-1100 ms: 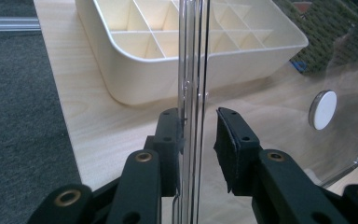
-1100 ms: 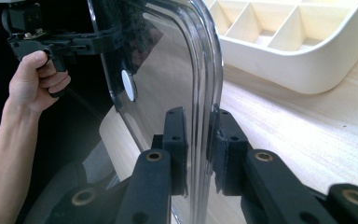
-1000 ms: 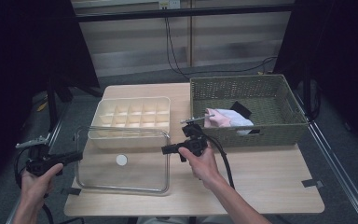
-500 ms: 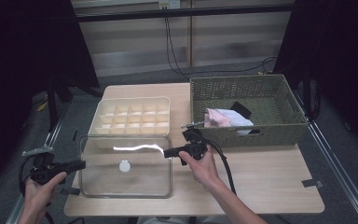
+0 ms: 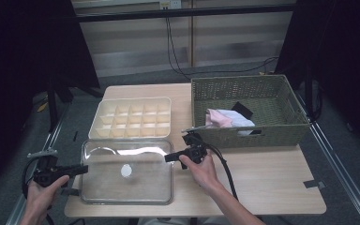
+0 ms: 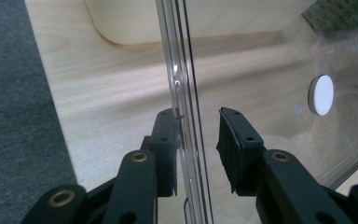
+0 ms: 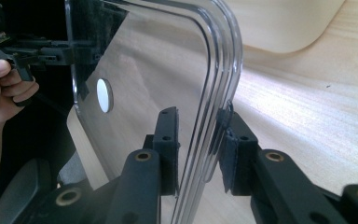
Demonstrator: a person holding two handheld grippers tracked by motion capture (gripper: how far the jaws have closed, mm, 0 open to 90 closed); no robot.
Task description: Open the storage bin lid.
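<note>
In the high view, the clear lid lies on the desk before the cream tray, between left tongs and right tongs. In the left gripper view, the jaws, just opening, straddle its rim loosely. In the right gripper view, likewise.

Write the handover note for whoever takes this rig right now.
Left tool: jaws have just been opening and sit loose around the left edge of the clear lid.
Right tool: the same, loose around the lid's right edge.
The lid seems to lie flat on the table, in front of the uncovered divided box. The basket with cloths stands at the right.
Done: lid off the box and set down.
Left, probably: draw both tools clear of the lid.
</note>
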